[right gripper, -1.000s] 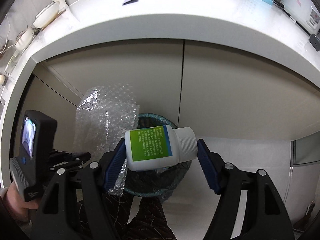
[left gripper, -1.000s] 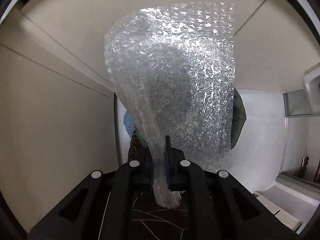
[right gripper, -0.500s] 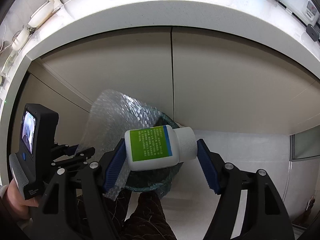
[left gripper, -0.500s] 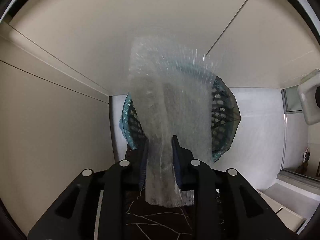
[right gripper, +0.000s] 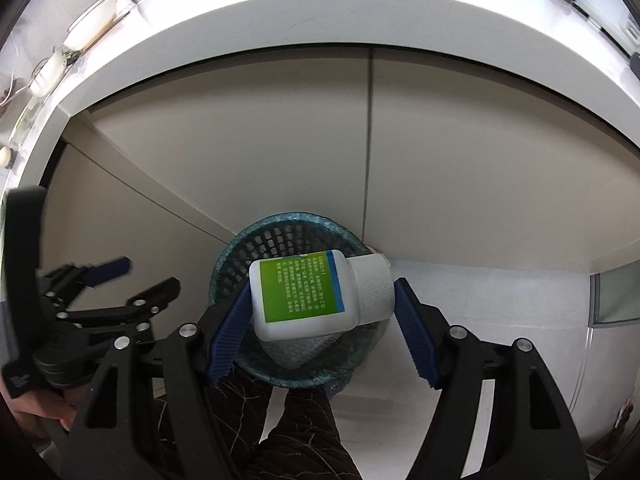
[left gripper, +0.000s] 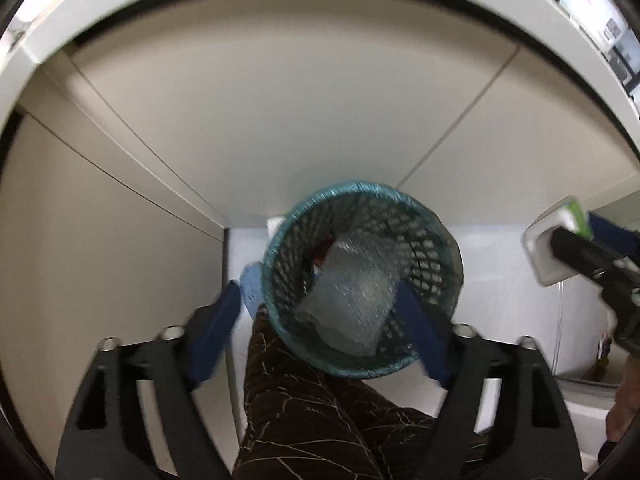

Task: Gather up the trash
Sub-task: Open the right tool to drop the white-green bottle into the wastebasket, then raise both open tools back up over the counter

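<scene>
A teal mesh trash basket (left gripper: 440,224) stands on the floor against the cabinet, and it also shows in the right wrist view (right gripper: 240,252). A sheet of bubble wrap (left gripper: 352,296) lies inside it. My left gripper (left gripper: 320,320) is open and empty above the basket; it shows in the right wrist view (right gripper: 132,276) too. My right gripper (right gripper: 320,308) is shut on a white bottle with a green label (right gripper: 304,292), held above the basket. The bottle shows at the right edge of the left wrist view (left gripper: 556,240).
Beige cabinet doors (right gripper: 460,160) stand behind the basket under a white countertop (right gripper: 320,12) with small items on it. The person's leg in dark patterned trousers (left gripper: 312,412) is just in front of the basket. White floor (right gripper: 480,340) lies to the right.
My left gripper opened and the bubble wrap dropped into the basket. My right gripper moved over the basket with the bottle still held.
</scene>
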A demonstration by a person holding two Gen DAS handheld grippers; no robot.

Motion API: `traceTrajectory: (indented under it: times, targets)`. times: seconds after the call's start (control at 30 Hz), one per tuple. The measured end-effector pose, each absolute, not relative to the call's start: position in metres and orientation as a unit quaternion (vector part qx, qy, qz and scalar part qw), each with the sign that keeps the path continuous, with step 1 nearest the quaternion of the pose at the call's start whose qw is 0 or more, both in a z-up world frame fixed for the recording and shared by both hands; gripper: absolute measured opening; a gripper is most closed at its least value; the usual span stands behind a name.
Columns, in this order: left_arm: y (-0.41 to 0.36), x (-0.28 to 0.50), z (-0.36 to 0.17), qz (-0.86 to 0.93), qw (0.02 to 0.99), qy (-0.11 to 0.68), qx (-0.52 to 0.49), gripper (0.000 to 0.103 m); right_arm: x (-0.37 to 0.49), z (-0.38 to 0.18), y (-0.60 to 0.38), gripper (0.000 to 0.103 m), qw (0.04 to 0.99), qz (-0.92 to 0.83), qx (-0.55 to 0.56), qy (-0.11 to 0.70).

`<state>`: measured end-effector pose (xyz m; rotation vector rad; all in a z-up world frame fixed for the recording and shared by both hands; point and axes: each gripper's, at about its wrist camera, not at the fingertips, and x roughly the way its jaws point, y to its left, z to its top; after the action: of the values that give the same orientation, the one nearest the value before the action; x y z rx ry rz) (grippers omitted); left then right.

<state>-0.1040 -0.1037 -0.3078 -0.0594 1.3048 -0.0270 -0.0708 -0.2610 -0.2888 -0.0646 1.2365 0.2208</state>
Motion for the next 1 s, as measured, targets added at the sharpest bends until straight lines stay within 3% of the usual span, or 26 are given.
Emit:
traceTrajectory:
  times: [0.1,0.47,0.8,1.0]
  targets:
    - [-0.091,-0.105,-0.300,-0.001,0.801,0.597,-0.030,0.096,-0.069,-0.295,-0.254,0.067,0.805,0.115,-0.037,0.581]
    - [-0.058,-0.112,-0.292,0.039,0.799,0.599,-0.046,0.097,-0.063,-0.309,-0.227,0.068,0.793,0.137,-0.067,0.589]
    - [-0.053,-0.112,-0.286,0.044,0.802,0.593,-0.050,0.097,-0.060,-0.292,-0.231,0.092,0.801,0.126,-0.079,0.580]
    - [-0.050,-0.106,-0.253,0.033,0.810,0.582,-0.061,0.097,-0.055,-0.257,-0.241,0.095,0.821,0.112,-0.067,0.556]
